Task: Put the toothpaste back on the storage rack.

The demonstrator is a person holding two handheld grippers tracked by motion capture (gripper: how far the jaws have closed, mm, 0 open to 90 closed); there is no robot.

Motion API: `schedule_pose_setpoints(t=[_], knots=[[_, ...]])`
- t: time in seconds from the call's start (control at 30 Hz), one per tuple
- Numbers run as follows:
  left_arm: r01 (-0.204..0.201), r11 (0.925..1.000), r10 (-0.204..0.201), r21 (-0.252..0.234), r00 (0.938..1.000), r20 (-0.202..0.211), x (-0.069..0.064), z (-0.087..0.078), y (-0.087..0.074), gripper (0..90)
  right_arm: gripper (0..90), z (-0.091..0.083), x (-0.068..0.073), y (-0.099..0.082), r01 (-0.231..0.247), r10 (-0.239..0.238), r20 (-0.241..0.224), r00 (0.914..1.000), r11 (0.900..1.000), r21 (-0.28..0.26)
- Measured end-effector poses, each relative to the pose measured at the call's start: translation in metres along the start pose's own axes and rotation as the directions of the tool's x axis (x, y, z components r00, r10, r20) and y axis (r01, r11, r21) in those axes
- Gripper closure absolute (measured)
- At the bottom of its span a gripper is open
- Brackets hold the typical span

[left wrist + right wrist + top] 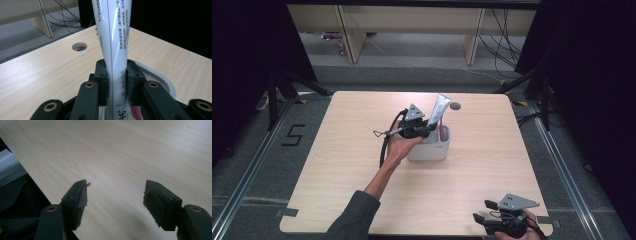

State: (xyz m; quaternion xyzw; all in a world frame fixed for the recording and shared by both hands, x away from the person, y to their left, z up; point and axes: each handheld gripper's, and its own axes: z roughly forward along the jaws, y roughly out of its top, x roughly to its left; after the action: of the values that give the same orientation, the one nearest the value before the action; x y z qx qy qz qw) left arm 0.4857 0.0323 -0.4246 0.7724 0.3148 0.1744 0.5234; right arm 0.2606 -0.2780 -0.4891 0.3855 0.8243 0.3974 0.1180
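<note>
The white squeezable plastic tube with printed text [113,50] stands nearly upright, its long axis vertical and leaning slightly, flat crimped end up and lower end inside the white rounded plastic holder [430,149] mid-desk. The left gripper [115,81] has its fingers clamped on the tube's lower body, probably to steer it in or out. The right gripper [115,195] idles open over the light wooden desk [130,152], near its front edge.

The pale wood-grain square surface [362,200] with a round cable hole [455,106] near its far edge carries a white rounded plastic holder [432,150] near its middle
</note>
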Motion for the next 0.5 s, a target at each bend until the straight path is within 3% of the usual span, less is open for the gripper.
schedule_pose_setpoints(t=[0.5], knots=[[-0.01, 0.9987, 0.01, 0.051, 0.9999, -0.006, -0.0031, -0.0025, -0.0043, 73.5, 35.9, 0.0013, 0.0002, -0.0004, -0.002, 0.002, -0.008, 1.0, 1.0, -0.004]])
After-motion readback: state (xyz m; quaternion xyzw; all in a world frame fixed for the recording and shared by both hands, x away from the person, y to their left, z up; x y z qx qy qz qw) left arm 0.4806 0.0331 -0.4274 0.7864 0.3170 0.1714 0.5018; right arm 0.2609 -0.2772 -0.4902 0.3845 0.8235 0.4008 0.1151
